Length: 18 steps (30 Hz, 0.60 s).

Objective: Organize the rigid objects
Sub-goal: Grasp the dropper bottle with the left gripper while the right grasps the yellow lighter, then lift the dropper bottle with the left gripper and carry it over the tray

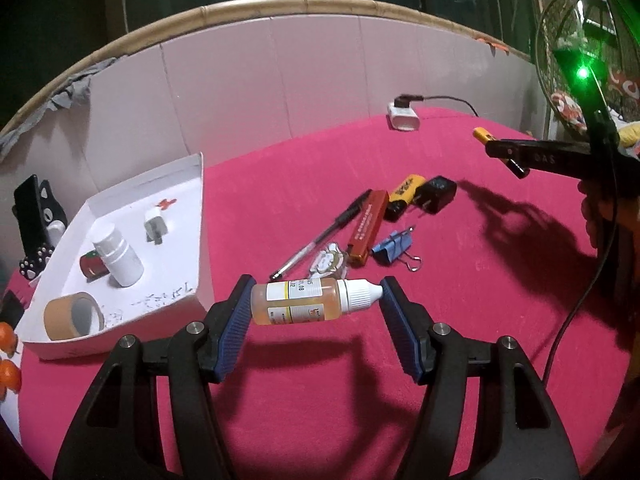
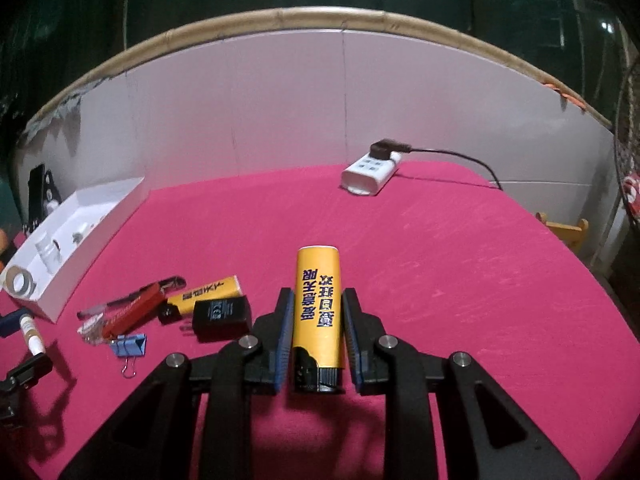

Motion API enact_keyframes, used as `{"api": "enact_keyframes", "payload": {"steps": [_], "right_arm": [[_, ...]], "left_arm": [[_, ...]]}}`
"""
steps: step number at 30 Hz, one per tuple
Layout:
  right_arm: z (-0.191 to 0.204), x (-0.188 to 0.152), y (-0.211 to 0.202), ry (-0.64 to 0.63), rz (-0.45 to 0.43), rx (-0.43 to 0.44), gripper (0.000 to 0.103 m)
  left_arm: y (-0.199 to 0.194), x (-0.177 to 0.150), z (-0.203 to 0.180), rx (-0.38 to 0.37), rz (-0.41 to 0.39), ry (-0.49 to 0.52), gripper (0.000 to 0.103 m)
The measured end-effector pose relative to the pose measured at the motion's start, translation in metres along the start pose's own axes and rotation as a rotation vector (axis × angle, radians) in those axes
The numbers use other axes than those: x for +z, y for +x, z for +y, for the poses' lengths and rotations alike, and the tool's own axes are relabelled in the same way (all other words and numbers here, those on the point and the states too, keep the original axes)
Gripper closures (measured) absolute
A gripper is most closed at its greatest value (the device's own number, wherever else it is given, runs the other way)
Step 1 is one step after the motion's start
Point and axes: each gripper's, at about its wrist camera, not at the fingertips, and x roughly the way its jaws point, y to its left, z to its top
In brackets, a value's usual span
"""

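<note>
My left gripper (image 1: 316,300) is shut on a small amber dropper bottle (image 1: 308,300) with a white cap, held sideways above the pink cloth, right of the white tray (image 1: 188,236). The tray holds a white pill bottle (image 1: 118,256), a tape roll (image 1: 72,316), a red tomato-shaped item (image 1: 91,266) and a white plug (image 1: 156,226). My right gripper (image 2: 316,316) is shut on a yellow lighter (image 2: 319,312), above the cloth. The right gripper also shows in the left wrist view (image 1: 496,142).
On the cloth lie a pen (image 1: 320,236), a red box (image 1: 366,224), a second yellow lighter (image 1: 404,196), a black charger (image 1: 438,194), a blue binder clip (image 1: 394,246) and a keychain (image 1: 326,264). A white power strip (image 2: 370,170) sits at the back edge.
</note>
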Motion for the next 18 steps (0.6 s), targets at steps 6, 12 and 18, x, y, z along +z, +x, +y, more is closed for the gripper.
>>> {"api": "enact_keyframes", "payload": {"steps": [6, 12, 18], "right_arm": [[-0.003, 0.002, -0.011, 0.011, -0.062, -0.033, 0.080], [0.004, -0.002, -0.030, -0.021, -0.170, -0.081, 0.080], [0.008, -0.005, -0.039, 0.018, -0.200, -0.048, 0.080]], "left_arm": [[-0.009, -0.001, 0.007, 0.009, -0.054, -0.036, 0.039], [-0.017, -0.003, 0.014, 0.028, -0.098, -0.067, 0.039], [-0.024, -0.004, 0.023, 0.048, -0.133, -0.121, 0.039]]}}
